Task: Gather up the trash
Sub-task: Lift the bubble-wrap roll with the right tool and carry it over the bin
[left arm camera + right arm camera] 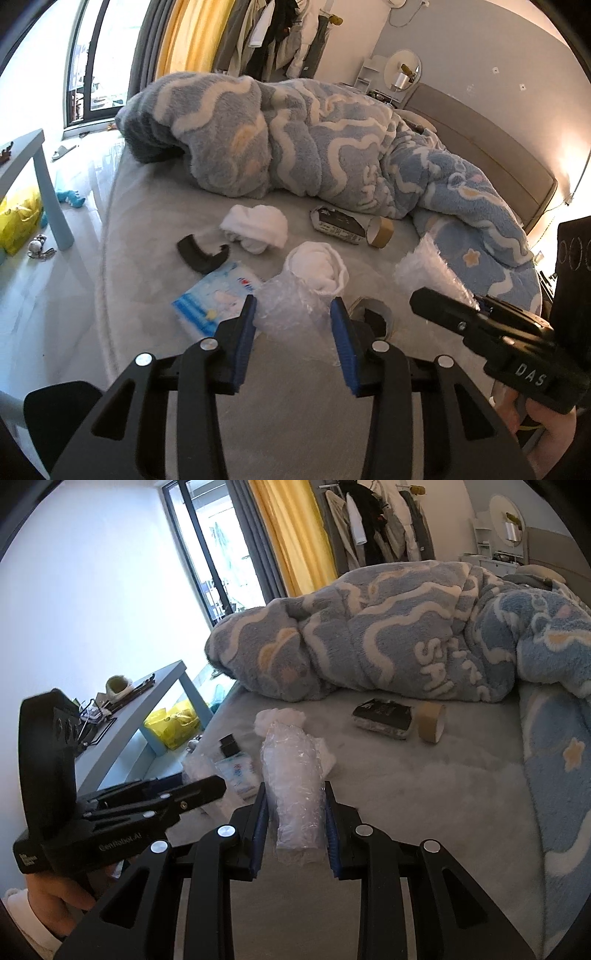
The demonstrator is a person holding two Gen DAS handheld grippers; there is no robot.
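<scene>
We hold light, crushable bubble wrap (pixel 291 306) in our left gripper (pixel 293 314) and another wad (pixel 295 794) lower centre in our right gripper (pixel 295 805), pinched mid-bundle

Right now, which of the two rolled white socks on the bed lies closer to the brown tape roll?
The farther rolled sock, beside the black curved plastic piece, is nearer the tape roll. The other sock touches the bubble wrap held in the left gripper.

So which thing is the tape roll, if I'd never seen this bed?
Start at the blue fleece blanket heaped on the bed. Just before its edge lies a dark packet; the tape roll touches its right end, the only brown cardboard ring there.
</scene>
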